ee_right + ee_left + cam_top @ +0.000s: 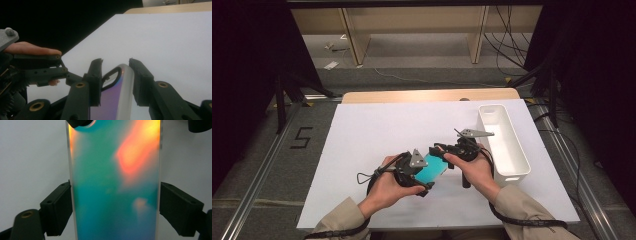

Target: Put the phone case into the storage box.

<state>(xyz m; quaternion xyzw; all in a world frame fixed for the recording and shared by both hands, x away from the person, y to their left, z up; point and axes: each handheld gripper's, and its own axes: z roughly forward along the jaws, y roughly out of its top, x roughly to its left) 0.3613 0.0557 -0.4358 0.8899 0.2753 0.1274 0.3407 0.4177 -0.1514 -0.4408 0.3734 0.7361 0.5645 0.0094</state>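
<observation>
A flat phone-shaped slab (435, 170) with a shiny teal face is held just above the white table sheet (377, 130), in front of the person. My left gripper (426, 179) is shut on it across its width. In the left gripper view its two black pads (60, 207) press on the slab's (115, 195) long edges, and orange glare lies on the face. My right gripper (443, 152) meets the slab's far end. In the right gripper view the jaws (116, 65) close on the rounded end of the slab (117, 97), one pad (96, 80) on each side.
A long white bin (504, 145) stands at the right of the sheet, close to the right hand. A wooden table edge (432, 95) runs behind the sheet. Dark floor, rails and cables surround the table.
</observation>
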